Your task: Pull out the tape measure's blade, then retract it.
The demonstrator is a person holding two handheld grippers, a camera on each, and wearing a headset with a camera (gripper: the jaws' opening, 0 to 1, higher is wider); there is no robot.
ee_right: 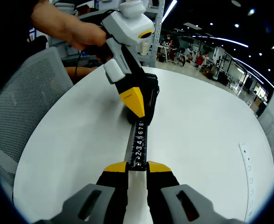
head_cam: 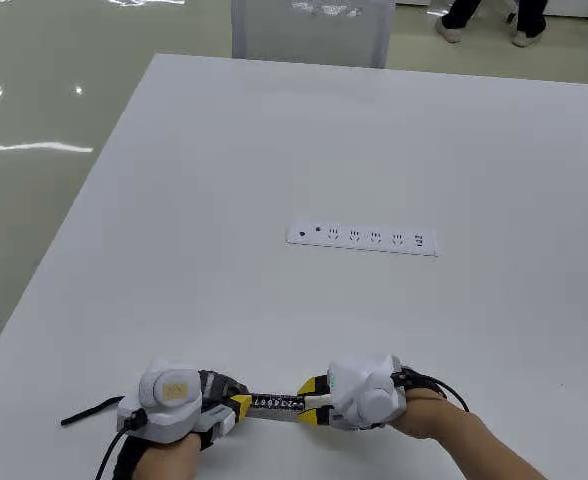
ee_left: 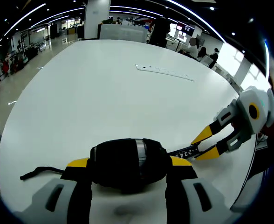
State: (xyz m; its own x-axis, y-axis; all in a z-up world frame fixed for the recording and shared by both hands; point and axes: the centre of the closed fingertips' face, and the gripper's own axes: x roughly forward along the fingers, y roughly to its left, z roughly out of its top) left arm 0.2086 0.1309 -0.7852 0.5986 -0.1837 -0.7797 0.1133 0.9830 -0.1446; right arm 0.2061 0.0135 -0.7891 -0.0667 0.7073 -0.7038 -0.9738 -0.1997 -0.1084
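Black case in left gripper, numbered blade in right gripper

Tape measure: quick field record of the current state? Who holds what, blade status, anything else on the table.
case: black, on the white table, clamped in the left gripper jaws
blade: partly out, a short stretch running from the case to the right gripper, numerals facing up
right gripper: jaws shut on the blade's free end
strap: black, trailing on the table behind the case
other: white power strip farther up the table, apart from the work
stage: cannot tell whether pulling or retracting
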